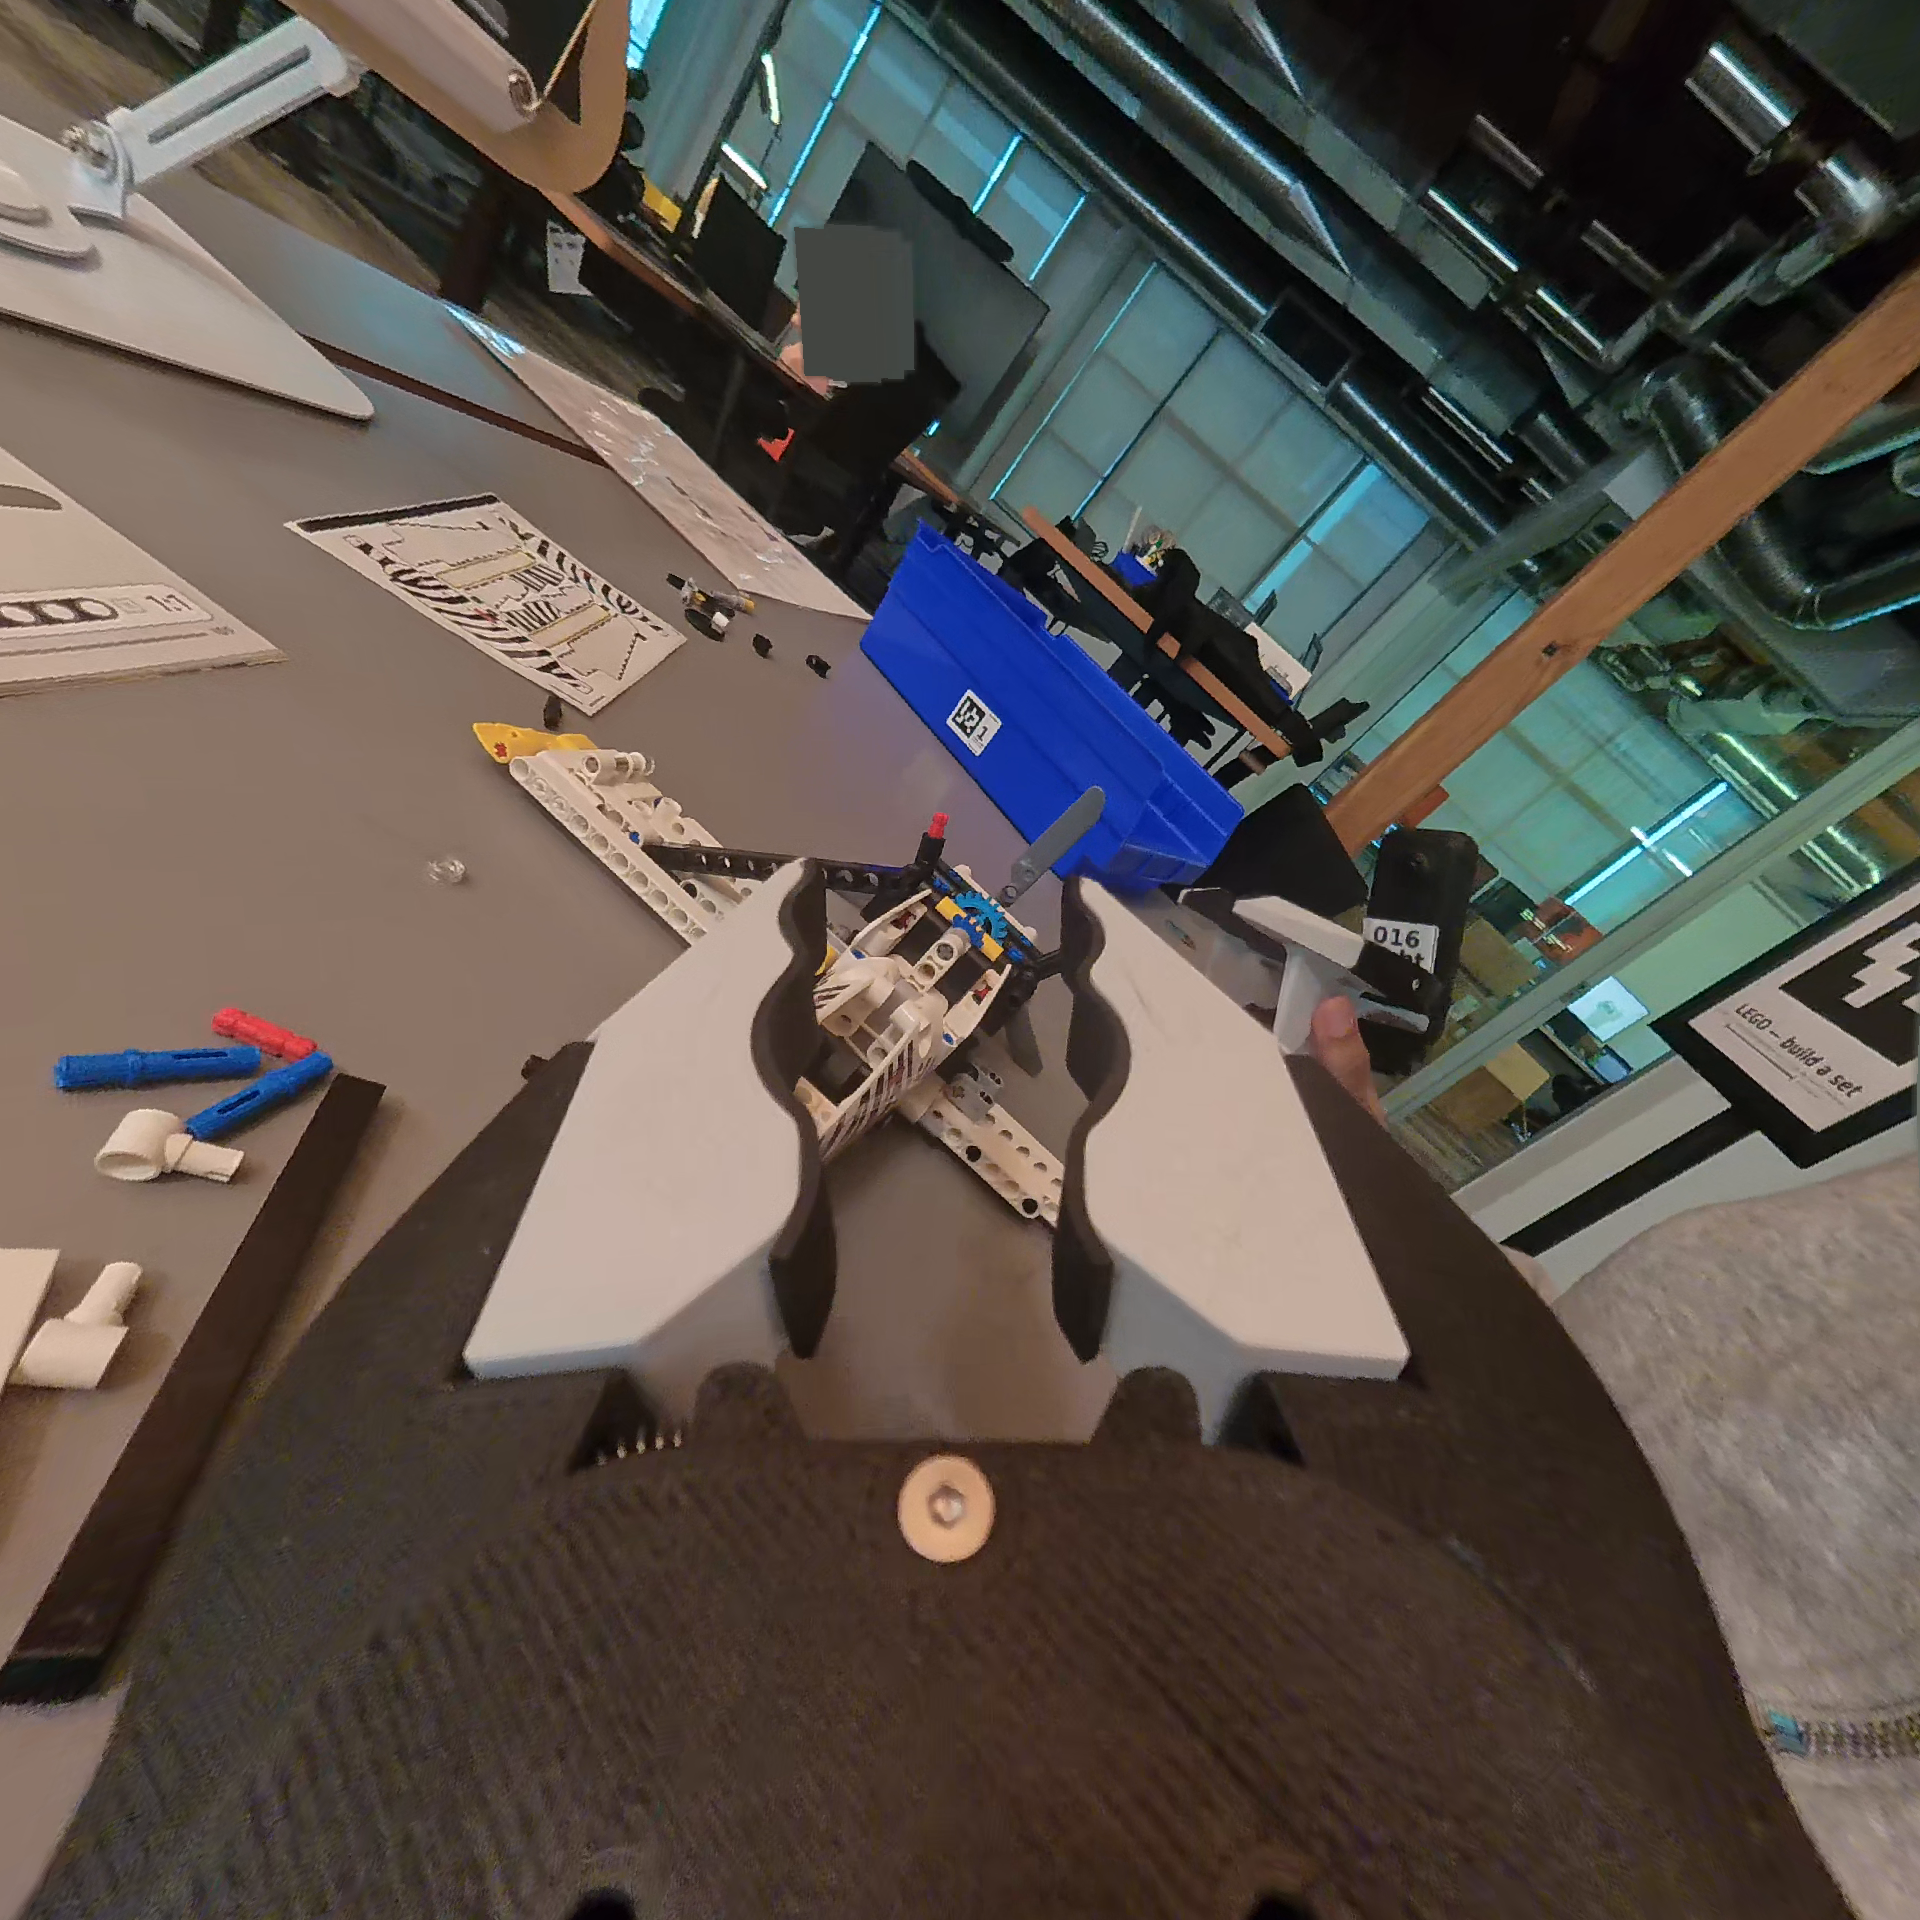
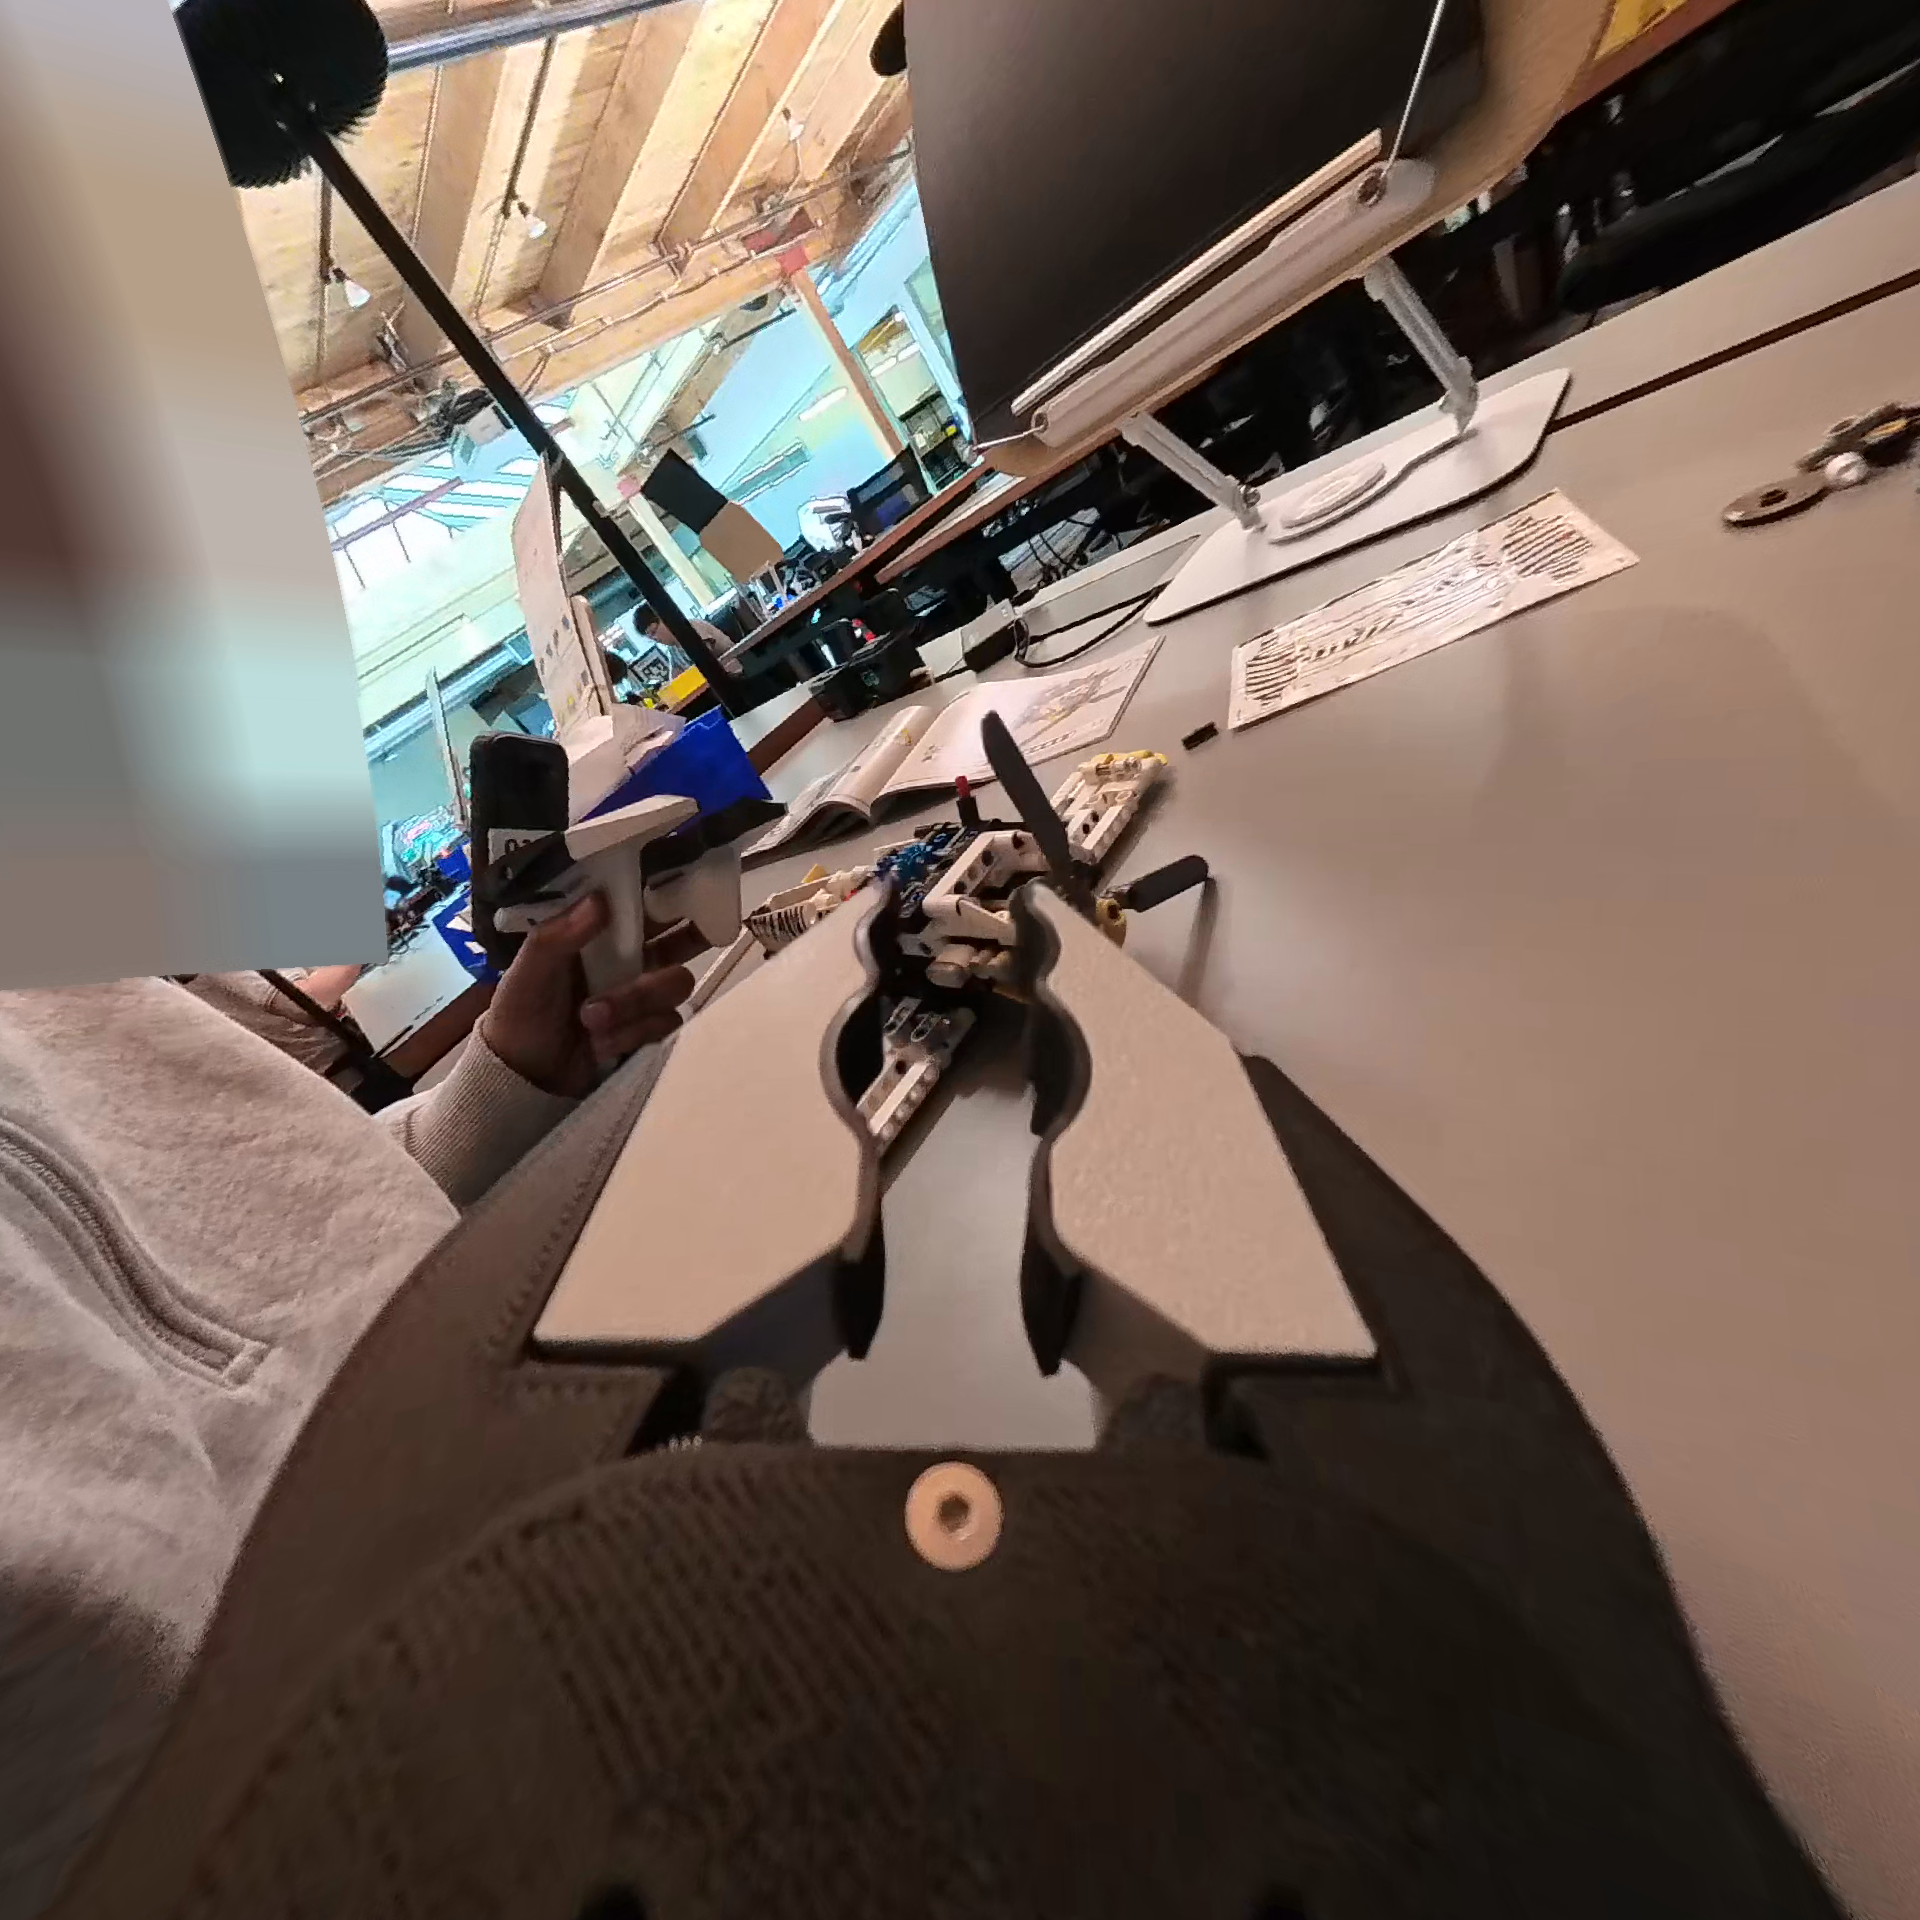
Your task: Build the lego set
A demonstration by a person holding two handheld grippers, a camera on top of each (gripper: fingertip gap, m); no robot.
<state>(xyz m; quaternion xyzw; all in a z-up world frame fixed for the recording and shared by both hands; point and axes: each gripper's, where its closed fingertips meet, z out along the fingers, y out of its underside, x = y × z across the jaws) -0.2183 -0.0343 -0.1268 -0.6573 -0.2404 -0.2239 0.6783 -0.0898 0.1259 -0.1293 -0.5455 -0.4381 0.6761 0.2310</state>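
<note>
the left gripper [image 1: 940,914] has its two grey fingers a little apart around the white, black and blue lego model [image 1: 914,997], seeming to grip it. the right gripper [image 2: 951,925] pinches its other end (a dark grey blade [image 2: 1023,800] sticks up there). blue and red pins [image 1: 197,1065] lie left; a blue plastic bin [image 1: 1039,717] sits beyond on the grey table [image 1: 343,883].

Numbered label on black device [image 1: 1405,940]; worded sign [image 1: 1808,1049]; coded tag on blue bin [image 1: 975,722].

Blue bin [image 1: 1039,707]; blue pins [image 1: 156,1067]; red pin [image 1: 260,1031]; zebra-striped sticker sheet [image 1: 488,597]; grey table [image 1: 312,831].
</note>
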